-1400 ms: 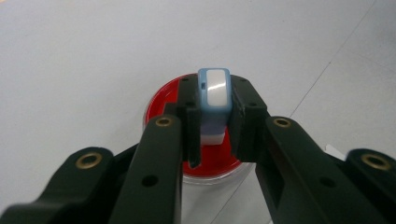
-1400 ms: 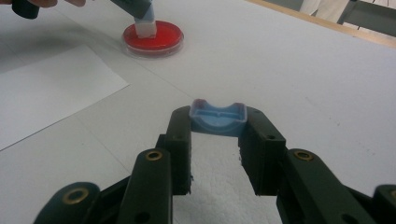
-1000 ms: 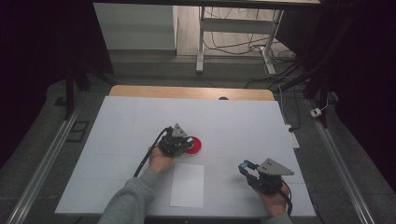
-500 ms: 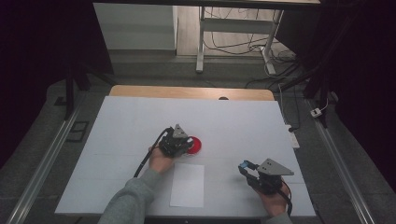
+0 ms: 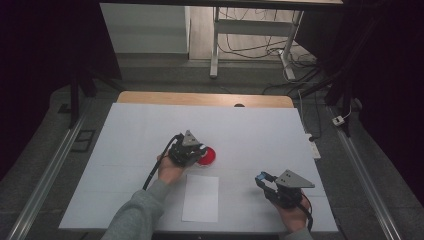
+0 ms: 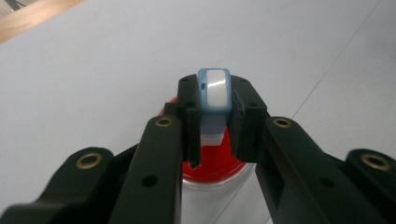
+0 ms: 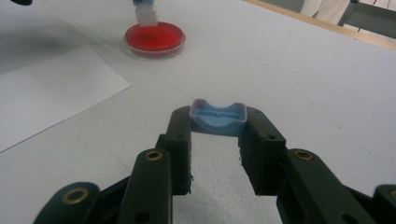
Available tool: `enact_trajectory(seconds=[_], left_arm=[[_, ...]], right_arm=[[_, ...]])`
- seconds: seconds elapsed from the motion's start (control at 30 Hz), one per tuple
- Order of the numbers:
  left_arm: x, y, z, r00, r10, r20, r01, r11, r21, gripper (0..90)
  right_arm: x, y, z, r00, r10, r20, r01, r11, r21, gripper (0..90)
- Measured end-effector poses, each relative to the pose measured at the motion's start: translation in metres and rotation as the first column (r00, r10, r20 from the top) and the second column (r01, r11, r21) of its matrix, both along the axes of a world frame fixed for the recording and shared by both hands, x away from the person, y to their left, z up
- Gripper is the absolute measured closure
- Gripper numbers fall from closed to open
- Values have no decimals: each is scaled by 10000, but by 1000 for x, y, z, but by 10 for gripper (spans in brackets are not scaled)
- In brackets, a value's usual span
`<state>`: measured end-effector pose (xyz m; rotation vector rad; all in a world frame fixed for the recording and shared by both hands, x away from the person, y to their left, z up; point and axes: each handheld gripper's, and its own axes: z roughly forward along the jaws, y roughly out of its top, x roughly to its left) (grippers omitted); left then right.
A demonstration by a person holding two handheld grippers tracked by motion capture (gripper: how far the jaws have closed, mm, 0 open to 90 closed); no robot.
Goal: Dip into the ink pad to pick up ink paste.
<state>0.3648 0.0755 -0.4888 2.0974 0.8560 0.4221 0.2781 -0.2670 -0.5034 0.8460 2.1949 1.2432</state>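
The white table [image 5: 150, 130] is my bench, with a sheet of paper [image 5: 200, 198] near me at its middle. Just beyond it sits the red dish [image 7: 154, 38]. My left gripper [image 6: 215, 123] clamps the blue-and-white stamp [image 6: 214, 89] right over that dish, inking seemingly under way. At near right, my right gripper [image 7: 217, 140] holds the blue cap [image 7: 218, 120]. The paper is blank, so stamping and recapping remain.

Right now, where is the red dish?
In the high view the red dish sits near the table's middle, under the left hand-held gripper and just beyond the white paper sheet.
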Motion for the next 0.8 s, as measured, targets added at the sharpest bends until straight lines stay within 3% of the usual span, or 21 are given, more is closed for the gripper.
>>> enact_trajectory(seconds=[0.17, 0.33, 0.8], left_arm=[[4, 1, 7, 9999, -69, -95, 66, 9996, -288, 761], [12, -1, 8, 9996, -100, -281, 92, 9995, -305, 760], [29, -10, 3, 9988, -228, -444, 242, 9992, 316, 761]], right_arm=[[0, 0, 0, 10000, 17, -1, -17, 10000, -26, 650], [0, 0, 0, 10000, -5, -44, 5, 10000, -9, 650], [1, -1, -1, 10000, 25, -52, -25, 10000, -16, 650]])
